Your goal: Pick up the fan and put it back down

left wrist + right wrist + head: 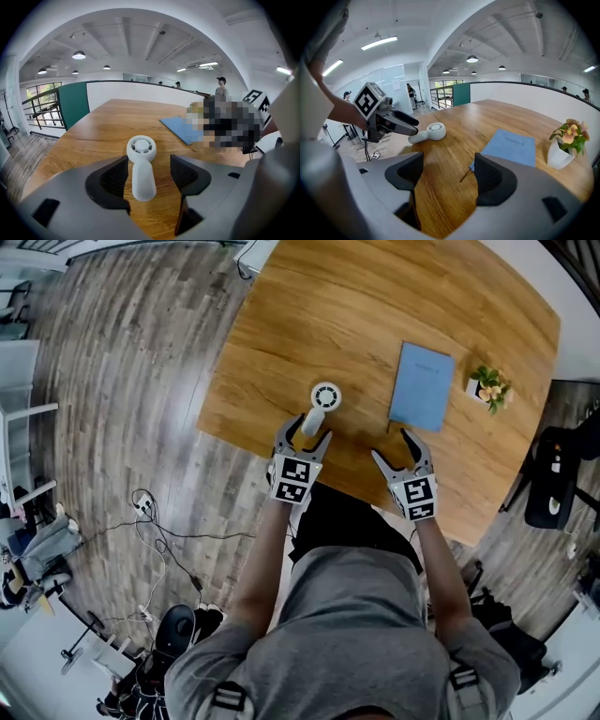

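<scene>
A small white hand fan [322, 405] lies flat on the wooden table [281, 343] near its front edge, round head away from me. My left gripper [307, 434] is open and straddles the fan's handle [142, 176]; a gap shows on each side and the pads do not touch it. My right gripper [394, 448] is open and empty, hovering over bare wood a little to the right. In the right gripper view the fan [430, 131] lies to the left with the left gripper [401, 123] over its handle. The right gripper's own jaws [449, 173] hold nothing.
A blue notebook [422, 385] lies right of the fan, close ahead of the right gripper. A small white pot with a flowering plant [488, 388] stands beyond it. The table's front edge runs just under both grippers. Cables [155, 531] lie on the floor at left, a black chair [553, 474] at right.
</scene>
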